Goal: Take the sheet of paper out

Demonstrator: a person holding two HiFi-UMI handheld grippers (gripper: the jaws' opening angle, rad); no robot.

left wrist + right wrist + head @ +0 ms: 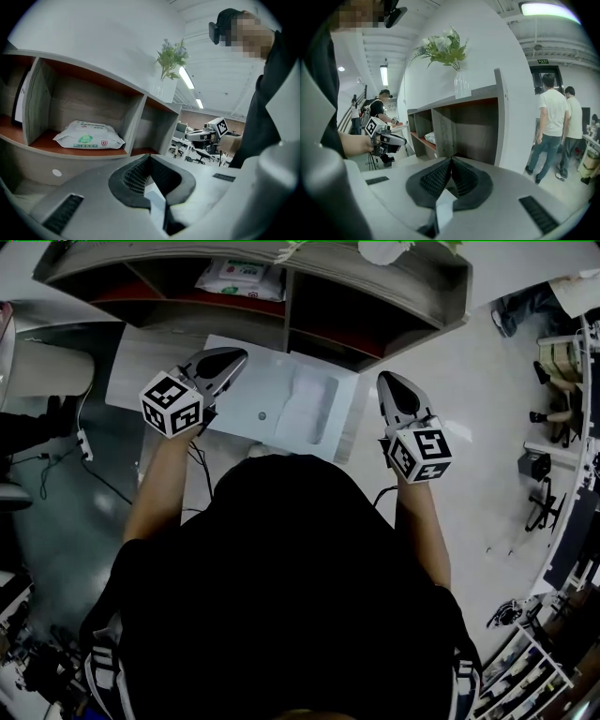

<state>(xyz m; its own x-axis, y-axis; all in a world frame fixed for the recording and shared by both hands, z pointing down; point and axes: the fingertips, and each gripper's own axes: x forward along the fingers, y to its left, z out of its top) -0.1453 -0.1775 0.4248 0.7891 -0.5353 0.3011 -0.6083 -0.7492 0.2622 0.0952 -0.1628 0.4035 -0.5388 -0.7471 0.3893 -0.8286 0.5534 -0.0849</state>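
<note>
A white printer [246, 381] stands on a low surface in front of a grey shelf unit [375, 296]. In the recess on its top lies what looks like a white sheet of paper [305, 411]. My left gripper [225, 360] hovers over the printer's left part, jaws shut and empty. My right gripper [392, 388] hangs just off the printer's right edge, also shut with nothing in it. In the left gripper view the shut jaws [149, 157] point at the shelf; in the right gripper view the shut jaws [451, 160] point at the shelf's end.
A pack of wipes [89, 135] lies in a shelf compartment. A vase with a plant [461, 84] stands on the shelf top. Two people [555, 126] stand at the right beyond the shelf. Cables [84, 442] trail on the floor at the left.
</note>
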